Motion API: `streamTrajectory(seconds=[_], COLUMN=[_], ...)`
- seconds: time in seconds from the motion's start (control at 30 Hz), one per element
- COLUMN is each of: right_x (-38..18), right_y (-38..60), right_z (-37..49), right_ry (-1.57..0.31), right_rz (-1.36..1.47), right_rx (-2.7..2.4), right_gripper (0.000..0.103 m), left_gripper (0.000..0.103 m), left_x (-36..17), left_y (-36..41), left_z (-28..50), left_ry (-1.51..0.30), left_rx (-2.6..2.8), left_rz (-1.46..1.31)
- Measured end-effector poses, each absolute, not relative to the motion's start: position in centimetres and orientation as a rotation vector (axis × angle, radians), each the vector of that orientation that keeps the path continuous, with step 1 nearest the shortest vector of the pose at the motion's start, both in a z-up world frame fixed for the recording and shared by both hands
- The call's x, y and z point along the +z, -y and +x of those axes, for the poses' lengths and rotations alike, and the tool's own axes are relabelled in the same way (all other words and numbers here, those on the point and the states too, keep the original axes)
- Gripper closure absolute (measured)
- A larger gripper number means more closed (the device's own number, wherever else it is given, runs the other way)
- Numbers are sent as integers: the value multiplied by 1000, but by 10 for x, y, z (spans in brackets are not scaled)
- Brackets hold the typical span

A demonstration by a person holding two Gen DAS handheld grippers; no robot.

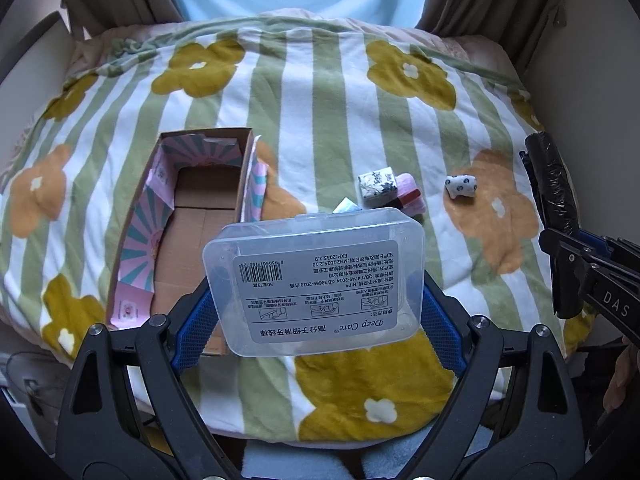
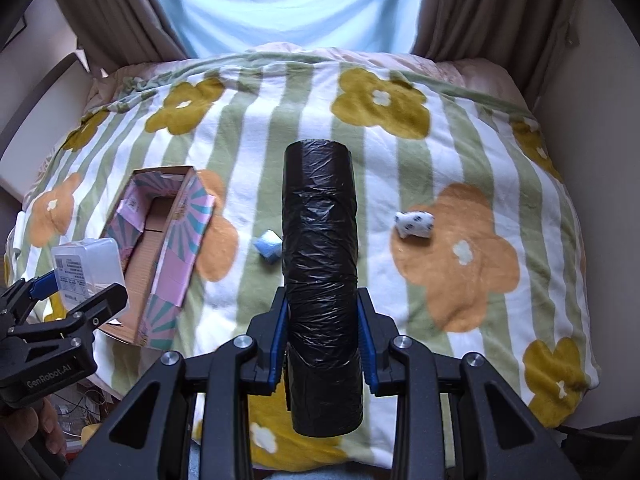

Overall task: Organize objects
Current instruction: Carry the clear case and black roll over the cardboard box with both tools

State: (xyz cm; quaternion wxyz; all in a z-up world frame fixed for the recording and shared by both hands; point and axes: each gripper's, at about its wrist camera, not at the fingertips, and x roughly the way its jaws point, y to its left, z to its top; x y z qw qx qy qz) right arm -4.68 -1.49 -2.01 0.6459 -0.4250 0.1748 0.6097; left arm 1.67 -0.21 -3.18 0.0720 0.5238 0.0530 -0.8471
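Note:
My left gripper [image 1: 316, 308] is shut on a clear plastic floss box [image 1: 314, 280] with a white label, held above the blanket just right of an open cardboard box [image 1: 192, 224] with a pink and teal lining. My right gripper [image 2: 322, 334] is shut on a black roll of bin bags [image 2: 320, 264], held upright over the bed. The roll [image 1: 550, 184] and the right gripper [image 1: 588, 272] show at the right edge of the left wrist view. The floss box [image 2: 86, 270] and left gripper [image 2: 72, 304] show at the left in the right wrist view, beside the cardboard box [image 2: 160, 256].
On the flowered blanket [image 1: 320, 100] lie a small white patterned box [image 1: 378, 186], a pink item [image 1: 412, 198], a blue packet [image 2: 269, 249] and a white spotted bundle [image 1: 462, 186], also seen in the right wrist view [image 2: 414, 224]. Curtains [image 2: 120, 12] hang behind the bed.

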Motion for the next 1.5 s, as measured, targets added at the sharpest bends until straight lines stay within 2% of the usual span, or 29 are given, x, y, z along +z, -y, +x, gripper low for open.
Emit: streamTrajectory(seconds=[0.23, 0.43, 0.77, 1.1, 1.27, 1.5], right_x=[-46, -78, -140, -201, -226, -243], right_y=[-16, -53, -137, -207, -235, -250], right_z=[-127, -183, -238, -253, -266, -270], right_ry=[-393, -421, -524, -624, -579, -571], right_rz=[-1001, -1037, -1073, -1178, -1282, -1340], right_rx=[1492, 1540, 1562, 1630, 1684, 1703], right_gripper=[74, 74, 74, 74, 74, 74], left_gripper=[14, 14, 14, 14, 14, 14], left_x=[-27, -44, -119, -196, -218, -238], left_y=[78, 142, 208, 209, 205, 177], left_z=[20, 20, 7, -14, -23, -31], left_ry=[-200, -228, -240, -160, -70, 249], left_rx=[-2492, -2415, -2292, -2253, -2268, -2325], left_rz=[1559, 1590, 1747, 1928, 1972, 2026])
